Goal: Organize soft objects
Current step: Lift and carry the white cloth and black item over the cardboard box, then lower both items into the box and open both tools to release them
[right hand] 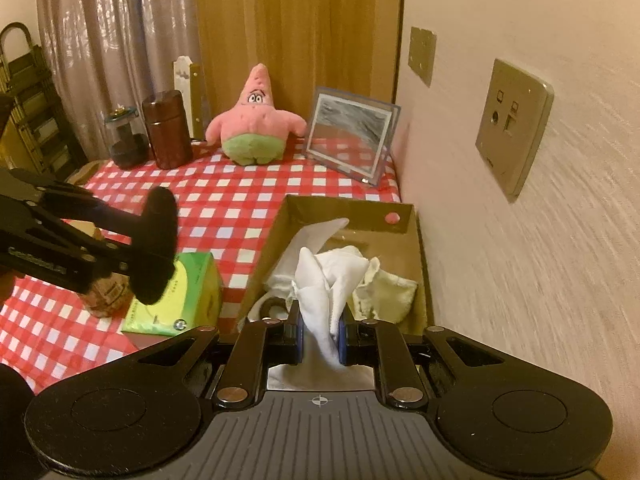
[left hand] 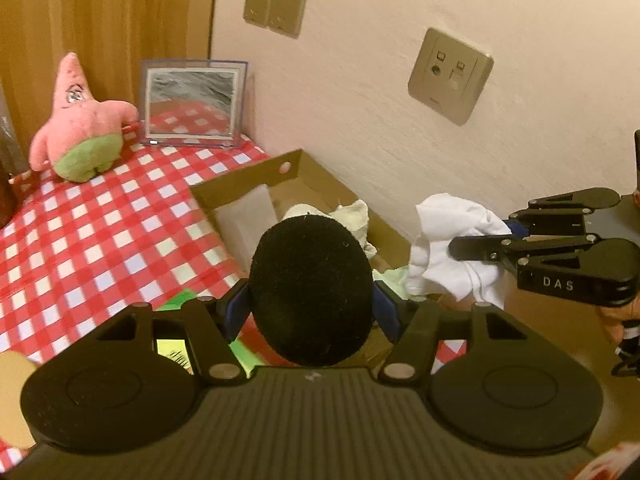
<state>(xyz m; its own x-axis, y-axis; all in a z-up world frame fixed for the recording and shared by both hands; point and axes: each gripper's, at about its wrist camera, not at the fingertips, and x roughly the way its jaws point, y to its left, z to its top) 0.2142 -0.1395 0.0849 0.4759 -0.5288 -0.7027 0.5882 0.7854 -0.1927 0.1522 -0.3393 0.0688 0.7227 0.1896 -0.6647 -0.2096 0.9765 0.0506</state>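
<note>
Left wrist view. Left gripper (left hand: 312,304) clamped across a round black soft pad (left hand: 310,288), blue pads pressing its two flanks; pad carried in the air, tilted down toward the cardboard box (left hand: 244,184) lying just ahead. Beyond the pad, pale cloths (left hand: 354,216) already in the box. To the right, right gripper (left hand: 480,246) pinching a white cloth (left hand: 452,248), which hangs bunched off the fingertips. Far ahead-left on the checked table (left hand: 100,232): pink star plush (left hand: 84,128) and a picture frame (left hand: 192,104), both well apart from the box.

Right wrist view. Right gripper (right hand: 320,336) nearly pressed together on the white cloth (right hand: 326,288), folds rising above the pads, box (right hand: 344,210) directly ahead and below. Left gripper (right hand: 132,248) off to the left with the black pad (right hand: 156,248) seen edge-on, over a green tissue box (right hand: 180,300).

Step judged in hand: carrying both soft items to the box. Next move calls for bringing each over the open box, lowering, then spreading the jaws; plush likely left for afterwards.
</note>
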